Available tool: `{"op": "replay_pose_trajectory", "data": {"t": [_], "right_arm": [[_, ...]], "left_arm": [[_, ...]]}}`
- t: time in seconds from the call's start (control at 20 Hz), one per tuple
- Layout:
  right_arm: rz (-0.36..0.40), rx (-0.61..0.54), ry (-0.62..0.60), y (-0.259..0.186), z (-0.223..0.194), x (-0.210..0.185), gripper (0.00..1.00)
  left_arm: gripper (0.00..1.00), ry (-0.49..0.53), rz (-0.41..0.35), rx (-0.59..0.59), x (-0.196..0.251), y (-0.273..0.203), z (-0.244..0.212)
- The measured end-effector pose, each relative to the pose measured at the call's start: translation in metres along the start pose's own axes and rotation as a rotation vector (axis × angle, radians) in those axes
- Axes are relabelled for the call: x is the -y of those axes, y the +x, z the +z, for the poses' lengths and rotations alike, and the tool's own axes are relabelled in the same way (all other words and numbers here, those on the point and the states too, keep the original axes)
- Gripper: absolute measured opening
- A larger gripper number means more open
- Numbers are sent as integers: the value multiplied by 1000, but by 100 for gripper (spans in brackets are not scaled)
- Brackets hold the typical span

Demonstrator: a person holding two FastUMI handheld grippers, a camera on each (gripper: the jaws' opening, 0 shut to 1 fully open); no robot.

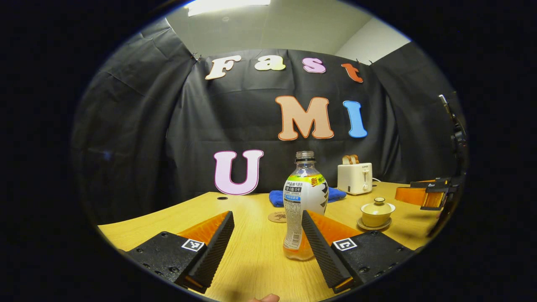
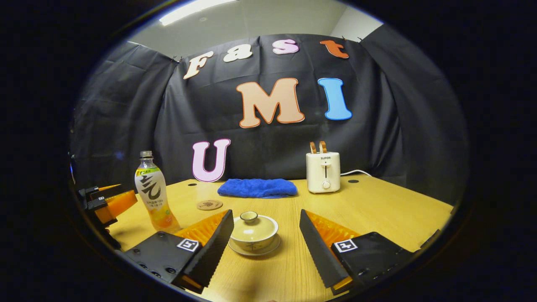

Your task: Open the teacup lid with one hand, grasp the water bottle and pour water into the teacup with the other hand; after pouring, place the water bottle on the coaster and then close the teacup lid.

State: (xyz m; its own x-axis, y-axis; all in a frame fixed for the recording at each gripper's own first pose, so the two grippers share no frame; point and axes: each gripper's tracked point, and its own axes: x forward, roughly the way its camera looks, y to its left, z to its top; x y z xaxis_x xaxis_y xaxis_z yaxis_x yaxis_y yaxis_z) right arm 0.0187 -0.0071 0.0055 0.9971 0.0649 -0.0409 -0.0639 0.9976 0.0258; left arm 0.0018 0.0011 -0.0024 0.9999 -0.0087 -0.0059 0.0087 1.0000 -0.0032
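Observation:
An uncapped water bottle (image 1: 303,201) with a little orange liquid stands upright on the wooden table (image 1: 251,260), just ahead of my open left gripper (image 1: 266,235), close to its right finger. The round coaster (image 1: 277,217) lies behind the bottle. A lidded teacup (image 1: 377,213) on its saucer sits to the right. In the right gripper view the lidded teacup (image 2: 253,231) rests between the fingers of my open right gripper (image 2: 265,237), nearer the left one. The bottle (image 2: 152,193) stands at the left, the coaster (image 2: 209,204) behind it. The left gripper (image 2: 107,201) shows at the far left.
A folded blue cloth (image 2: 257,187) and a white toaster (image 2: 322,172) stand at the back of the table near the black wall. The right gripper (image 1: 432,193) shows at the right edge of the left gripper view. A fingertip (image 1: 264,298) peeks in at the bottom.

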Motion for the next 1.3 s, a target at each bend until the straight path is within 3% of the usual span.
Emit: {"op": "replay_pose_trajectory", "data": {"t": [0.1,0.75,0.9,1.0,1.1,1.3], "right_arm": [[18,-9,-28,10,0,-7,96],[49,-146,-102,55,-30,-27,97],[57,-158,-112,55,-33,-30,82],[58,-171,-130,55,-36,-32,83],[63,-175,-141,56,-36,-35,69],[67,-179,-190,58,-36,-39,61]], "left_arm": [[95,0,4,1,0,0,0],[95,-5,17,10,-2,-1,0],[95,-5,16,10,-2,-2,1],[95,-6,16,12,-2,-2,1],[95,-6,16,12,-2,-1,1],[95,-6,16,10,-2,-2,0]]}}
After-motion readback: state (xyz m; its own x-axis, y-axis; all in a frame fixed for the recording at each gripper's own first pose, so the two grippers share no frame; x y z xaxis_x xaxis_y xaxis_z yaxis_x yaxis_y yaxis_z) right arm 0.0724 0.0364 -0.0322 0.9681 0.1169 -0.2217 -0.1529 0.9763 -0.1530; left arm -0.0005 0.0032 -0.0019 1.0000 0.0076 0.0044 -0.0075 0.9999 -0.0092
